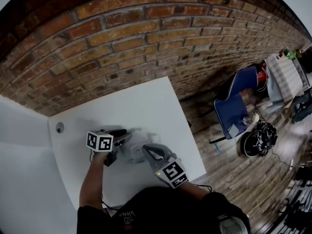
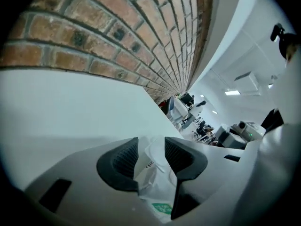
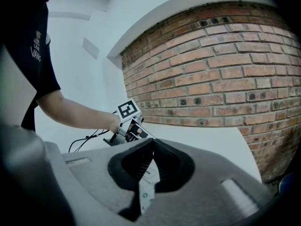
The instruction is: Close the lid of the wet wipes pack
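Left gripper (image 2: pixel 150 160): jaws spread wide, straddling top of wet wipes pack (image 2: pixel 156 188), pads clear of it, nothing gripped. Pack lies on white table (image 1: pixel 146 106), between both grippers. Lid position hard to read. Right gripper (image 3: pixel 151 147): jaws pressed together, apparently pinching pack's end, steadying it. To do step well: hold right pinch firm, lay left jaw flat on lid, press evenly till it seats, no dragging pack.
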Available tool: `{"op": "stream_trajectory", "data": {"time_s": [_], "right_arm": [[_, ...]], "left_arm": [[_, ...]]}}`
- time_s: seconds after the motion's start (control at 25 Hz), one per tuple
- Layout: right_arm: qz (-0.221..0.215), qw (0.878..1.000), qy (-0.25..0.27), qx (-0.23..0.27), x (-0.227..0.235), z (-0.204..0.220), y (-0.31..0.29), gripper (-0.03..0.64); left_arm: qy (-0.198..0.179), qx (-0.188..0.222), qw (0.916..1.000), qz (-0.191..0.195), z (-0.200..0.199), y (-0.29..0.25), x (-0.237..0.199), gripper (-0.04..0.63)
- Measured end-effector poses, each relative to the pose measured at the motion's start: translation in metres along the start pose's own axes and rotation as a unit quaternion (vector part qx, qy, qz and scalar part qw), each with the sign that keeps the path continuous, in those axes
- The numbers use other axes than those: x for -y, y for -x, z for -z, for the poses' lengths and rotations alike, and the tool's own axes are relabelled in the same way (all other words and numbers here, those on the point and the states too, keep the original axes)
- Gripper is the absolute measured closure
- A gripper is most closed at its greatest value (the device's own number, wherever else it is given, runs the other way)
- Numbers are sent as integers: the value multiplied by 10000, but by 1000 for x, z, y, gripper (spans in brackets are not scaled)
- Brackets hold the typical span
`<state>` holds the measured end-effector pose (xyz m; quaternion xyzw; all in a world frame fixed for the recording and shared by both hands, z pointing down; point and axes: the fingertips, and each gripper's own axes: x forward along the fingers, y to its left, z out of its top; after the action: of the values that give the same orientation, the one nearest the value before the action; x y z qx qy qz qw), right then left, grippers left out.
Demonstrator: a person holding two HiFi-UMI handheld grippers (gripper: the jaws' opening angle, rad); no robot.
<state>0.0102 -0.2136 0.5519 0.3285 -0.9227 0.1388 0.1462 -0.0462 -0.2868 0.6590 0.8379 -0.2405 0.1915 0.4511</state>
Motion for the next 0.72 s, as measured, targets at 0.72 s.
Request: {"op": "stream_trajectory", "data": {"time_s": [0.72], "right_arm": [[132,9999,-43,-48,9,4,-1,618]], "left_arm": [[322,-502,9952,770,7,-8,13,425]]}}
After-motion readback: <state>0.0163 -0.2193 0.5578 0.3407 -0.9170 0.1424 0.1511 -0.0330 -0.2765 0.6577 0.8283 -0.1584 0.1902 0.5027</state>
